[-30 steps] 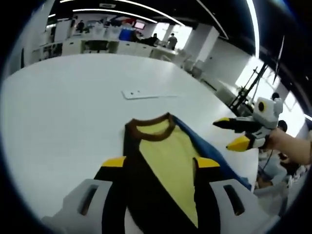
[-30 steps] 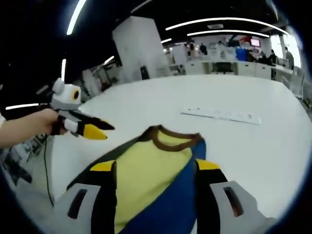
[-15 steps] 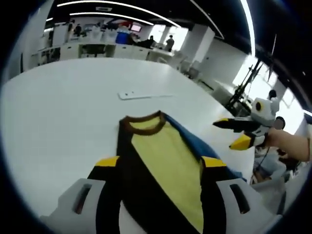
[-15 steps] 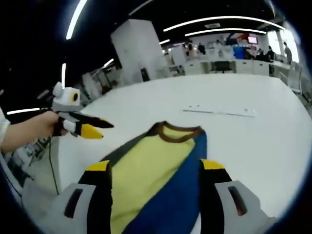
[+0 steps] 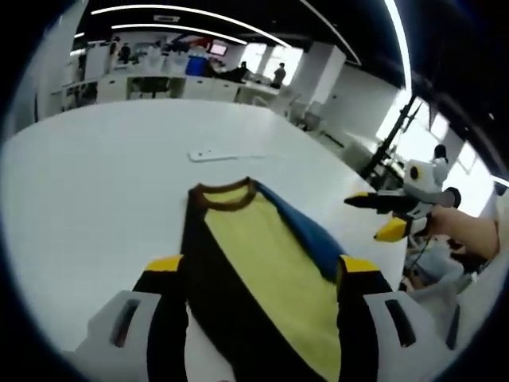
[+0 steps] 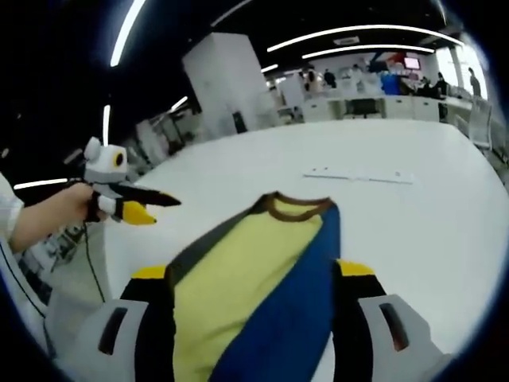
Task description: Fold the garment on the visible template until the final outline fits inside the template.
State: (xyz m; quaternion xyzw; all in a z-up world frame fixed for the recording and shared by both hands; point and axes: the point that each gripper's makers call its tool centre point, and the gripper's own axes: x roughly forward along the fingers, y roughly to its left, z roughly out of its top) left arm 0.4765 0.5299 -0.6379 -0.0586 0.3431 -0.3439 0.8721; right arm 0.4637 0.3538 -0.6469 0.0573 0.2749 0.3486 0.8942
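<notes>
**Both tongs open over a shirt that looks partly folded**

The left tongs (image 5: pixel 262 274) have their yellow-tipped jaws spread wide apart, holding nothing, with the shirt (image 5: pixel 254 263) lying between and under them. The right tongs (image 6: pixel 250 278) are likewise spread apart and empty, straddling the same shirt (image 6: pixel 254 270) from the other side. Each pair also shows in the other's view, held out in a hand beside the cloth, jaws parted.

The shirt lies on the white table (image 5: pixel 95 175), near the edge closest to the person. It shows a long yellow panel down the middle with a dark strip along one side and a blue strip along the other, running up to a brown collar (image 5: pixel 223 193) at its far end. It reads as a narrow band, so I judge the sides have likely been folded in already; the lengthwise fold looks not yet done.

Beyond the collar, well apart from it, a thin pale strip (image 5: pixel 227 153) lies flat on the table. Whether it belongs to the template I cannot tell, and no outline is clear around the shirt, so the fit cannot be judged.
</notes>
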